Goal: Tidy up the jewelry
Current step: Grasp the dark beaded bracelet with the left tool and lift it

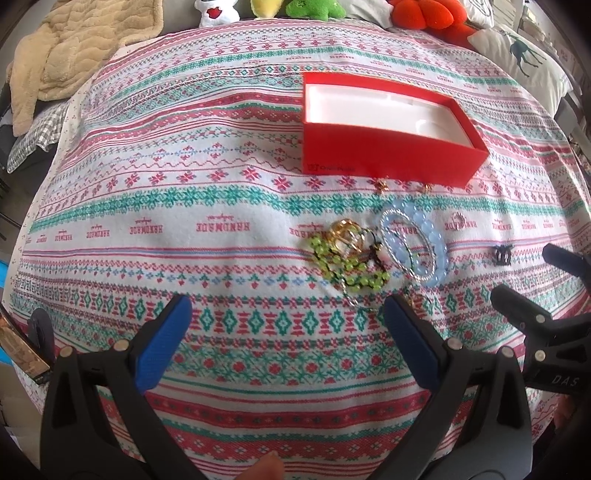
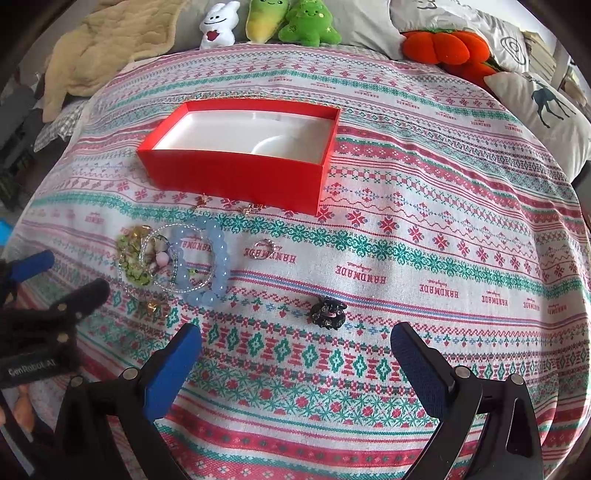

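Observation:
An open red box (image 1: 388, 155) with a white lining stands on the patterned cloth; it also shows in the right wrist view (image 2: 236, 173). In front of it lies a pile of jewelry: a blue bead bracelet (image 1: 424, 236) (image 2: 210, 258), a green bead bracelet (image 1: 343, 266) (image 2: 133, 262), gold rings (image 1: 345, 236), a silver ring (image 2: 264, 248) and a black hair clip (image 1: 501, 254) (image 2: 328, 312). Two small gold earrings (image 1: 382, 184) lie by the box. My left gripper (image 1: 288, 314) is open and empty, just before the pile. My right gripper (image 2: 295, 343) is open and empty, just before the clip.
Plush toys (image 2: 291, 22) and an orange plush (image 2: 443, 48) line the far edge. A beige blanket (image 1: 74, 44) lies at the back left, a deer pillow (image 2: 546, 110) at the back right. The cloth (image 1: 184, 229) covers the whole surface.

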